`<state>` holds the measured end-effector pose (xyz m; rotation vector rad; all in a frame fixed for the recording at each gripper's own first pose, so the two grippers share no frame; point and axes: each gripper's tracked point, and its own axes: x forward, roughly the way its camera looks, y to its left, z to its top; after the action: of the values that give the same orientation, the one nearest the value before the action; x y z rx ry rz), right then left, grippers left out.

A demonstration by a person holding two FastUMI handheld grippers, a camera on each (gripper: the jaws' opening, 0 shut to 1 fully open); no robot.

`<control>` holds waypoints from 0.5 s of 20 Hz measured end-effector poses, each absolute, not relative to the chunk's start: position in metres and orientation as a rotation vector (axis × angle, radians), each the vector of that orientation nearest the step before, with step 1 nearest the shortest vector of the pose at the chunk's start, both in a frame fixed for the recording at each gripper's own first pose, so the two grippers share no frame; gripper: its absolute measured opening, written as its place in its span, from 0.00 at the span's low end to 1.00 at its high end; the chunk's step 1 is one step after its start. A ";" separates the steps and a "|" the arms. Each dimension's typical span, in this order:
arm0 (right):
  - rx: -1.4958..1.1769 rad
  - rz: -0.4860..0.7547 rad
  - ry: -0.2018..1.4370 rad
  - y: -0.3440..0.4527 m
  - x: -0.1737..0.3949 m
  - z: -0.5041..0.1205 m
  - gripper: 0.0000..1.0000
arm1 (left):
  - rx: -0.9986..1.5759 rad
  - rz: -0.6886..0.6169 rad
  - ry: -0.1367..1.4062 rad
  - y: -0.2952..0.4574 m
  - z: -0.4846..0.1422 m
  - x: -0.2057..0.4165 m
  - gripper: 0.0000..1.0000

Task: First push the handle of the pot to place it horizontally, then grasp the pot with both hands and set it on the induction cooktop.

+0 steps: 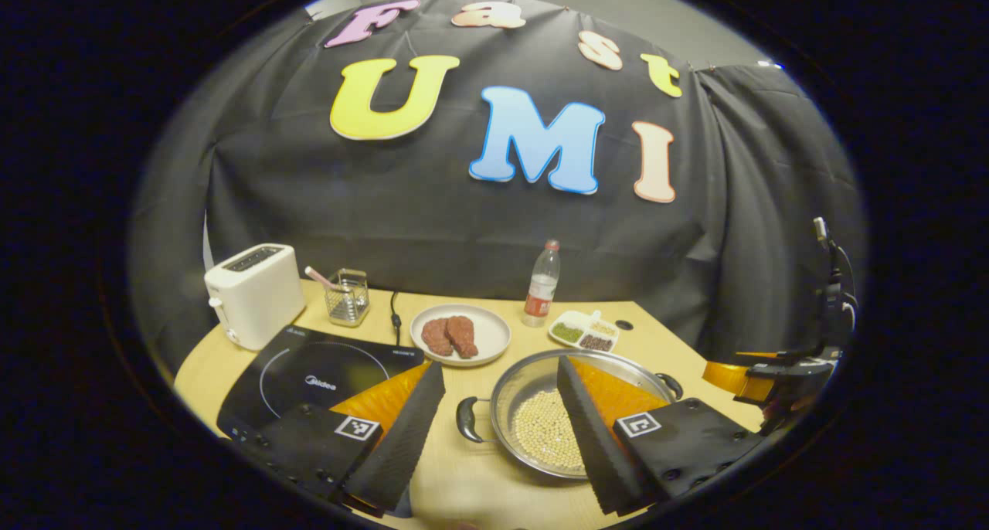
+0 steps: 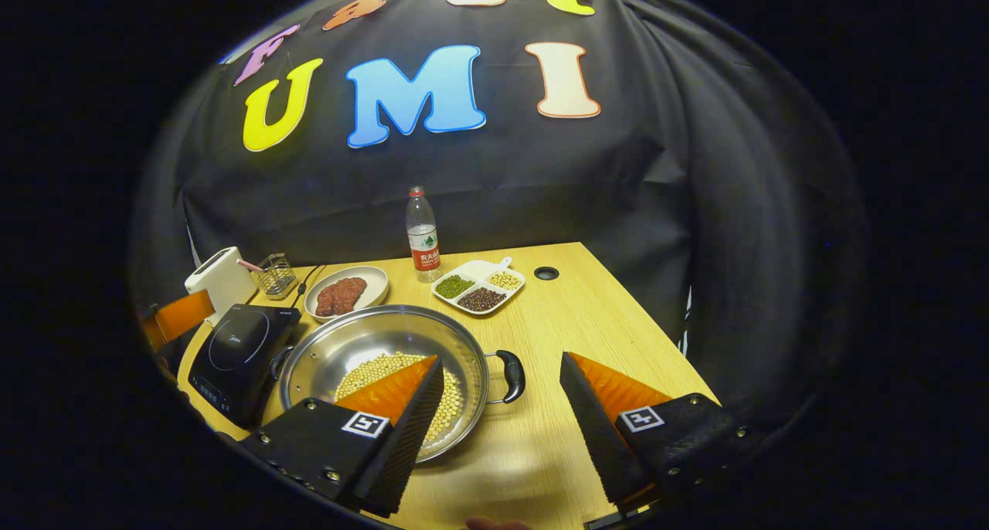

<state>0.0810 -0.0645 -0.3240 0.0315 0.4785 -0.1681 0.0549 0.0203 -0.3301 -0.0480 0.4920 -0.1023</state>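
Note:
A steel pot (image 1: 522, 377) holding pale beans sits on the wooden table, just right of the black induction cooktop (image 1: 317, 372). Its two black handles point left and right. My left gripper (image 1: 500, 364) is open, and the pot's left handle (image 1: 466, 419) lies between its fingers, with the right finger over the pot. My right gripper (image 2: 501, 360) is open too. In the right gripper view the pot (image 2: 363, 335) is at centre left and its right handle (image 2: 510, 375) lies between the fingers. The cooktop (image 2: 239, 352) is beyond the pot to the left.
Behind the pot stand a plate of meat (image 1: 460, 335), a water bottle (image 1: 542, 283) and a divided dish of beans (image 1: 585, 331). A white toaster (image 1: 255, 290) and a wire holder (image 1: 348, 297) sit behind the cooktop. Bare table (image 2: 603, 321) stretches right of the pot.

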 end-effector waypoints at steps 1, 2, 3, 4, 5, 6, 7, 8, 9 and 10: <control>0.038 -0.165 0.482 -0.066 0.089 -0.332 0.93 | -0.038 -0.093 0.505 0.020 -0.346 0.059 0.93; 0.045 -0.160 0.489 -0.067 0.096 -0.341 0.93 | -0.024 -0.083 0.523 0.020 -0.363 0.064 0.93; 0.046 -0.158 0.499 -0.070 0.103 -0.352 0.93 | -0.012 -0.073 0.540 0.020 -0.378 0.066 0.96; 0.045 -0.152 0.509 -0.073 0.109 -0.360 0.93 | -0.005 -0.063 0.559 0.021 -0.393 0.069 0.96; 0.043 -0.149 0.523 -0.075 0.114 -0.369 0.93 | -0.001 -0.054 0.579 0.022 -0.407 0.074 0.96; 0.047 -0.151 0.538 -0.076 0.118 -0.376 0.93 | 0.001 -0.051 0.599 0.022 -0.419 0.079 0.96; 0.054 -0.149 0.554 -0.076 0.121 -0.383 0.93 | 0.011 -0.043 0.621 0.023 -0.431 0.081 0.93; 0.056 -0.148 0.563 -0.076 0.124 -0.388 0.93 | 0.023 -0.036 0.643 0.026 -0.441 0.082 0.96; 0.051 -0.151 0.577 -0.078 0.127 -0.394 0.93 | 0.029 -0.026 0.653 0.029 -0.447 0.084 0.96; 0.051 -0.147 0.587 -0.078 0.130 -0.397 0.93 | 0.029 -0.019 0.664 0.030 -0.453 0.086 0.96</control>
<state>0.1296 -0.0780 -0.3975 0.0511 0.5870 -0.1472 0.0858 0.0304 -0.4534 0.0290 0.6635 -0.0186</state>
